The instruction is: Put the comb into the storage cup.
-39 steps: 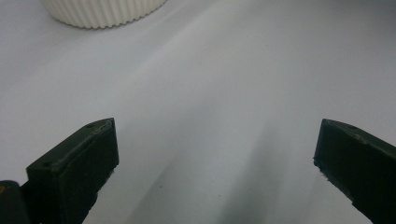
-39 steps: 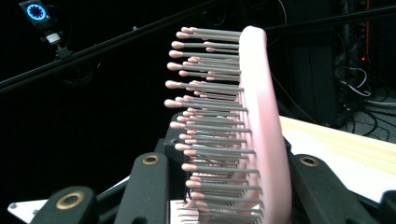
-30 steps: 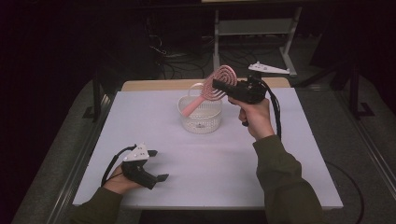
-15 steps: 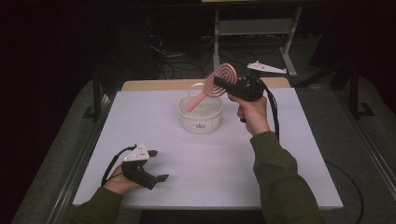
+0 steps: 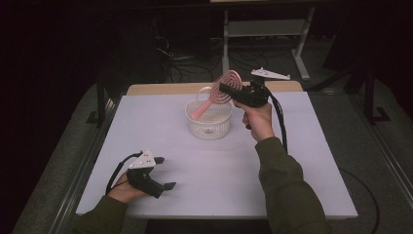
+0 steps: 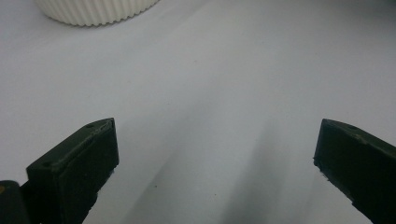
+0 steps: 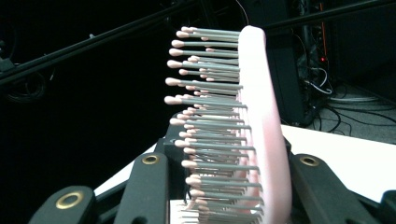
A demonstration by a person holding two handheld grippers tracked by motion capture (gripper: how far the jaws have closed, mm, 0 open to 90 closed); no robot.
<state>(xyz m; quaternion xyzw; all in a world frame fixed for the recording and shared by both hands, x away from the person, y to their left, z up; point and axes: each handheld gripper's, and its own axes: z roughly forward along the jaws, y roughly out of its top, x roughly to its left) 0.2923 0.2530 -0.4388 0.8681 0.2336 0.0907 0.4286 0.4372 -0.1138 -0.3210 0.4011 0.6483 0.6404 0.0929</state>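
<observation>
A pink hairbrush [image 5: 216, 95] with a round, spiral-patterned head hangs tilted above a white ribbed basket [image 5: 209, 127] at the far middle of the table. The brush's head is raised toward the far right, and its handle slants down to the left, its lower end over the basket's rim; whether it touches the rim cannot be told. The right gripper [image 5: 228, 89] holds the brush by its head – in the right gripper view the 2 black jaws press on either side of the pink hairbrush [image 7: 261, 140], whose grey bristles with pink tips point to the left of that view. The person's right hand [image 5: 258, 119] grips the tool from below, with a green sleeve running back to the near edge and a black cable trailing beside the forearm.

The basket stands on a white table [image 5: 302, 165], well apart from the left gripper [image 5: 163, 186], which rests low at the near left corner in the person's left hand. Its jaws stand wide apart with nothing between them – the left gripper view shows bare table [image 6: 210, 116] and the white ribbed basket [image 6: 95, 11] at the top edge.
</observation>
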